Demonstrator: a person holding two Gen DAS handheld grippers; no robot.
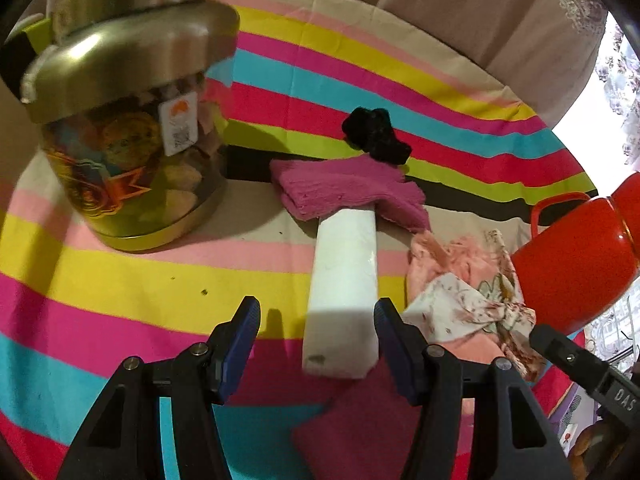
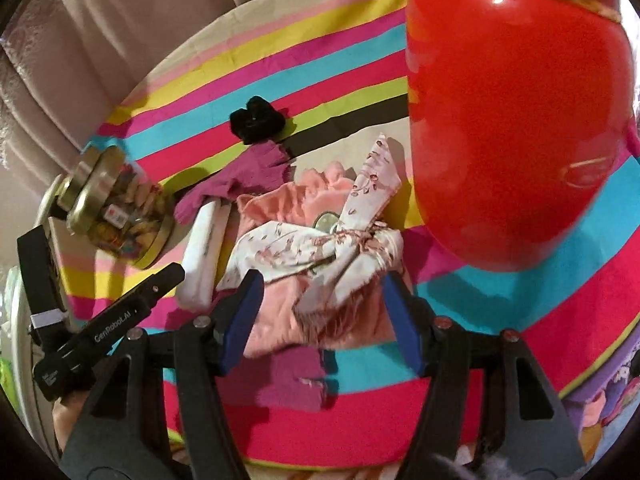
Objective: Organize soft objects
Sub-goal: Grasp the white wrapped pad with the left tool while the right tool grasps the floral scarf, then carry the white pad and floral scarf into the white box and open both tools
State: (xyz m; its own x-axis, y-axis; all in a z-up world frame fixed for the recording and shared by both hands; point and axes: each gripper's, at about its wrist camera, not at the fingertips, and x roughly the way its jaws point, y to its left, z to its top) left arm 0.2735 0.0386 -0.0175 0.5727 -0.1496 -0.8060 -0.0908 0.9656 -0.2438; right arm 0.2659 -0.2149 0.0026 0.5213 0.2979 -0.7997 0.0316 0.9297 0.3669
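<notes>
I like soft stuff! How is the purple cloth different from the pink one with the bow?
The purple cloth is plain and folded flat, with one edge on the white block. The pink cloth is crumpled and has a flowery white bow. Purple lies farther from both grippers; pink sits at the right gripper. Both rest on the striped sheet.

The left gripper (image 1: 317,332) sits at six o'clock with its jaws spread wide, the white foam block (image 1: 344,292) lying between its blue pads (image 1: 240,344) and touching the right one or nearly so, its far end tucked under the folded magenta cloth (image 1: 348,188) near the centre. A black scrunchie (image 1: 376,134) rests just beyond that cloth toward twelve o'clock, and the gold-lidded jar (image 1: 128,120) stands at ten o'clock on the striped tablecloth (image 1: 120,288). At four o'clock lies the pink garment with a floral bow (image 1: 472,300), beside the red thermos (image 1: 584,256) at three o'clock, with the right gripper's black finger (image 1: 576,364) entering below them.
</notes>
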